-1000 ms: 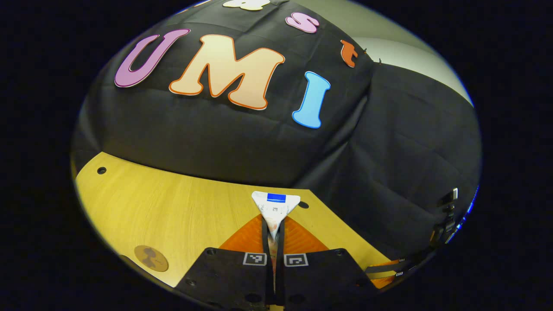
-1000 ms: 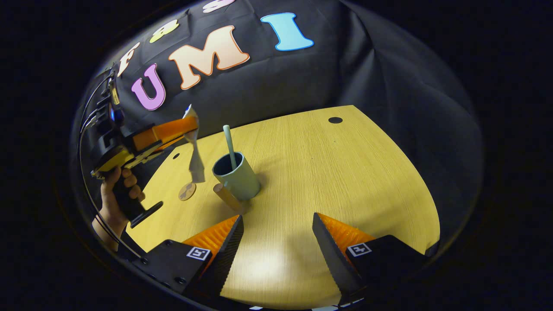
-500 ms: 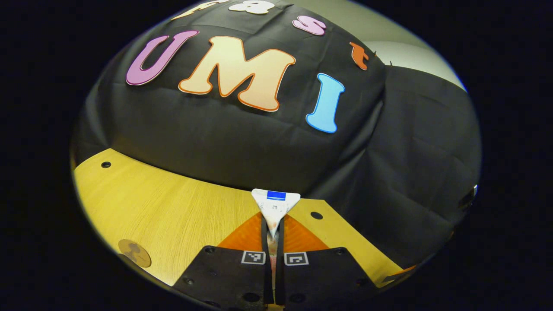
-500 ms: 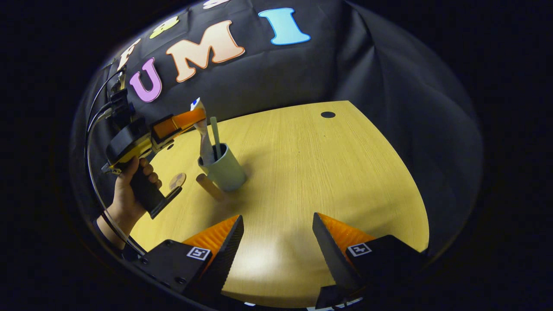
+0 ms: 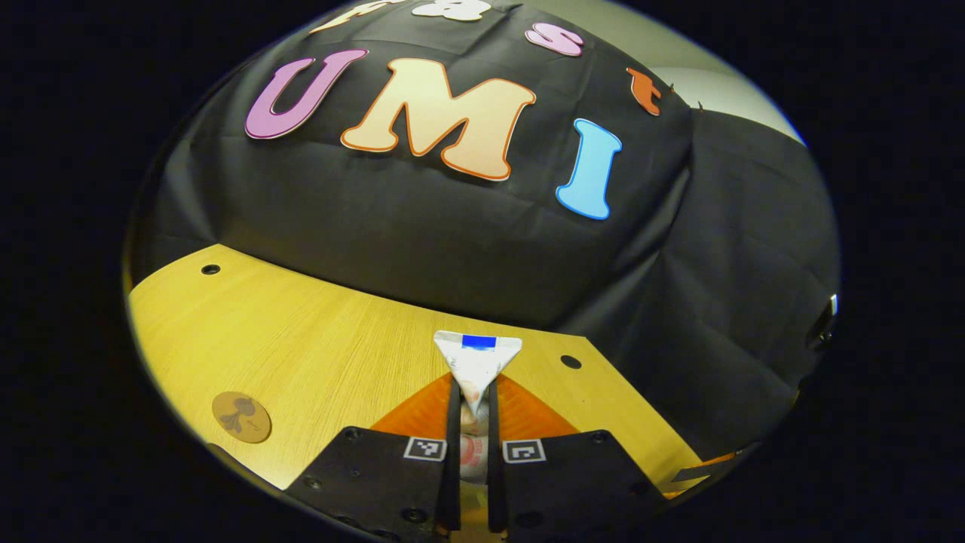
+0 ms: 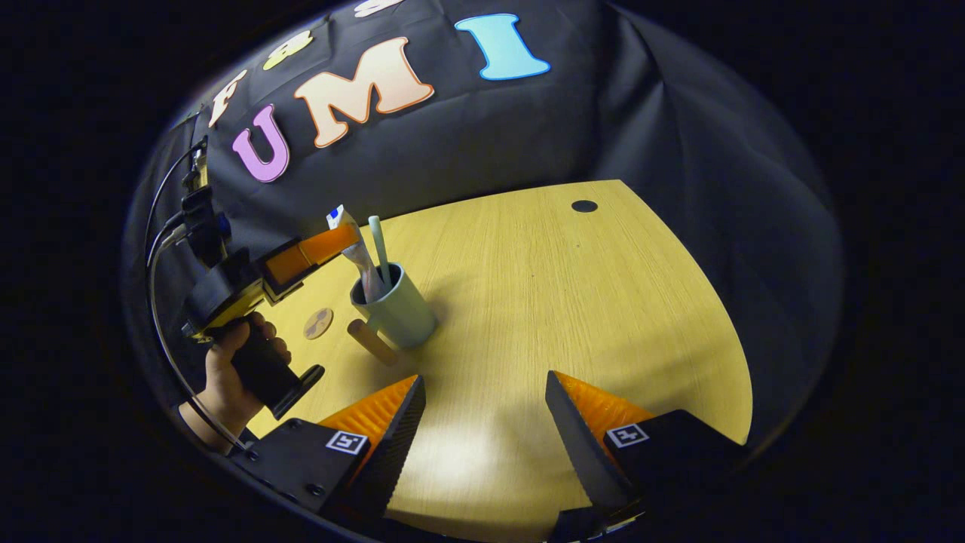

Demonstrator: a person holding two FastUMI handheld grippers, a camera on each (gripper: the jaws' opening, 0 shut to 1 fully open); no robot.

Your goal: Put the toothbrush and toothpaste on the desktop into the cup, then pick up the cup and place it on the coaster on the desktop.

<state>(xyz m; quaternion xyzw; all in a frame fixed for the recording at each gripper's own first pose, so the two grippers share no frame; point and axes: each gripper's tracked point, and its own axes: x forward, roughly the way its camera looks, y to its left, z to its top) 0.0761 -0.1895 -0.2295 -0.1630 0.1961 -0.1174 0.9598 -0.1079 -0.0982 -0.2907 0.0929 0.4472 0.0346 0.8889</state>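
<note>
The toothpaste is held between the two fingers of the left gripper in the left gripper view. Its flat crimped end, with a small blue patch, sticks up past the fingertips. The fingers are close together, one on each side of the tube, so the tube is being squeezed between them. The round coaster is seen lying flat on the yellow wooden desktop, off to the left of the gripper and well apart from it.

In the right gripper view the left gripper is seen farther off, held by a hand. The toothpaste is gripped near its top, and its lower end is down inside the cup. The toothbrush is stood in the same cup, just beside the tube, with its handle leaning up out of the rim. The cup is stood upright on the desktop. A wooden handle sticks out from the cup toward the camera. The coaster is lying near the cup, on its left, not touching it.

The right gripper is held low over the desktop, with its fingers spread wide apart and nothing between them
</note>
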